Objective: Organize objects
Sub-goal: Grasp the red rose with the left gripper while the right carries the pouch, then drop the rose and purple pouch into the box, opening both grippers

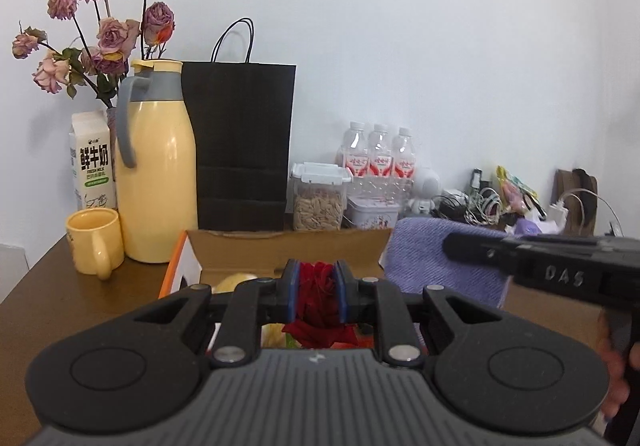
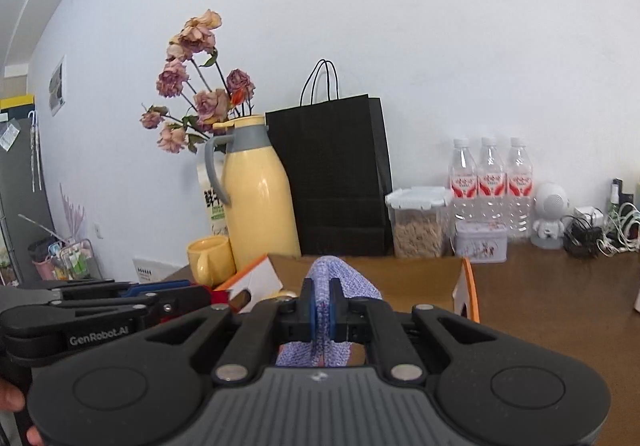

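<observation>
My left gripper is shut on a red rose and holds it over an open cardboard box with orange edges; a yellow object lies inside. My right gripper is shut on a purple woven cloth, held above the same box. The cloth also shows in the left wrist view, with the right gripper's body over it. The left gripper's body shows at the left of the right wrist view.
On the brown table stand a yellow mug, a yellow thermos, a milk carton, dried roses, a black paper bag, a cereal container, three water bottles, a tin and tangled cables.
</observation>
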### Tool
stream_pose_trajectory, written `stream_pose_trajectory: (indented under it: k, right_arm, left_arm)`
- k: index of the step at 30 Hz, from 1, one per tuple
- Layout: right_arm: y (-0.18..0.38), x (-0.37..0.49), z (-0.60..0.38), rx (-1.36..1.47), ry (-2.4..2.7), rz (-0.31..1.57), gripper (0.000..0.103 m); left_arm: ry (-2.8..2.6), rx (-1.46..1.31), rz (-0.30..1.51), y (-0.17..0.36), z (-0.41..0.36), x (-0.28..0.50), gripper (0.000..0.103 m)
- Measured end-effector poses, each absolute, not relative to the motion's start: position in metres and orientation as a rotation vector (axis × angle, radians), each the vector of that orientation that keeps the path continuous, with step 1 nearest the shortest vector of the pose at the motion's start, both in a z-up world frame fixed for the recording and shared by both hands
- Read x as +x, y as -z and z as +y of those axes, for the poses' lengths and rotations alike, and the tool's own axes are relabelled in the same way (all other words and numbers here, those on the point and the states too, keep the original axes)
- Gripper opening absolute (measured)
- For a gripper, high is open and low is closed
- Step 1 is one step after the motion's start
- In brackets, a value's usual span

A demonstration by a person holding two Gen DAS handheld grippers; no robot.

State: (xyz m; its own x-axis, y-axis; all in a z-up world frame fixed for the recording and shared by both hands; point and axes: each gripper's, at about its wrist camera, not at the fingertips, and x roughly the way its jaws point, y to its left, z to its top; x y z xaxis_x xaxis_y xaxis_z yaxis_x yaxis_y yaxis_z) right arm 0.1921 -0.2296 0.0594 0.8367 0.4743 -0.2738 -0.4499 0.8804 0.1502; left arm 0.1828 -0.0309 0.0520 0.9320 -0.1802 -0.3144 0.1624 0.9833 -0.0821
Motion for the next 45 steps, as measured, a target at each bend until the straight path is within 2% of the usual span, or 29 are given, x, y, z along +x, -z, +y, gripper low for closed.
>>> stream_pose_trajectory:
  k: [7, 10, 13, 19, 23, 25, 26, 27, 28, 29, 30, 31, 32, 33, 34, 36, 38, 41, 45]
  right_arm:
    - [-0.048, 0.253, -0.218, 0.123, -0.479, 0.307, 0.005]
    - [-0.033, 0.275, -0.217, 0.156, -0.471, 0.288, 0.005]
    - [-0.009, 0.293, -0.218, 0.161, -0.449, 0.347, 0.005]
    - [0.014, 0.307, -0.22, 0.159, -0.412, 0.443, 0.005]
    - [0.017, 0.303, -0.22, 0.139, -0.389, 0.465, 0.007]
    - [0.016, 0.302, -0.219, 0.129, -0.383, 0.473, 0.013]
    - [0.016, 0.302, -0.219, 0.123, -0.376, 0.475, 0.017]
    - [0.016, 0.301, -0.219, 0.117, -0.369, 0.478, 0.02]
    - [0.016, 0.3, -0.22, 0.114, -0.364, 0.477, 0.021]
    - [0.015, 0.3, -0.22, 0.113, -0.358, 0.475, 0.024]
    - [0.014, 0.299, -0.221, 0.113, -0.356, 0.472, 0.031]
    - [0.013, 0.298, -0.222, 0.114, -0.353, 0.466, 0.036]
    - [0.012, 0.297, -0.224, 0.116, -0.35, 0.459, 0.048]
    - [0.011, 0.295, -0.225, 0.117, -0.347, 0.451, 0.06]
    - [0.01, 0.295, -0.225, 0.118, -0.347, 0.445, 0.066]
    - [0.008, 0.292, -0.226, 0.117, -0.342, 0.434, 0.087]
    - [0.006, 0.291, -0.227, 0.116, -0.343, 0.426, 0.098]
    - [0.004, 0.289, -0.227, 0.113, -0.345, 0.419, 0.103]
    - [0.002, 0.286, -0.227, 0.107, -0.346, 0.413, 0.103]
  left_arm:
    - [0.147, -0.12, 0.348, -0.041, -0.033, 0.242, 0.019]
    - [0.108, -0.117, 0.373, -0.027, -0.034, 0.267, 0.019]
    - [0.091, -0.098, 0.412, -0.013, -0.035, 0.284, 0.019]
    - [0.084, -0.071, 0.418, -0.003, -0.034, 0.285, 0.019]
    - [0.067, -0.046, 0.408, -0.003, -0.038, 0.281, 0.024]
    - [0.045, -0.033, 0.403, -0.002, -0.039, 0.28, 0.03]
    - [0.035, -0.027, 0.399, -0.003, -0.039, 0.279, 0.038]
    - [0.03, -0.026, 0.393, -0.004, -0.039, 0.278, 0.049]
    - [0.023, -0.026, 0.386, -0.005, -0.039, 0.277, 0.056]
    - [0.013, -0.021, 0.377, -0.006, -0.04, 0.276, 0.071]
    - [-0.004, -0.013, 0.368, -0.007, -0.041, 0.275, 0.088]
    - [-0.025, -0.004, 0.356, -0.008, -0.042, 0.274, 0.095]
    - [-0.049, 0.006, 0.341, -0.009, -0.043, 0.272, 0.103]
    - [-0.066, 0.012, 0.325, -0.01, -0.043, 0.27, 0.103]
    - [-0.078, 0.014, 0.316, -0.011, -0.044, 0.269, 0.103]
    - [-0.088, 0.011, 0.314, -0.013, -0.043, 0.269, 0.103]
    - [-0.089, 0.007, 0.316, -0.014, -0.042, 0.268, 0.103]
    - [-0.093, 0.005, 0.312, -0.016, -0.042, 0.267, 0.103]
    - [-0.086, 0.002, 0.307, -0.018, -0.042, 0.264, 0.103]
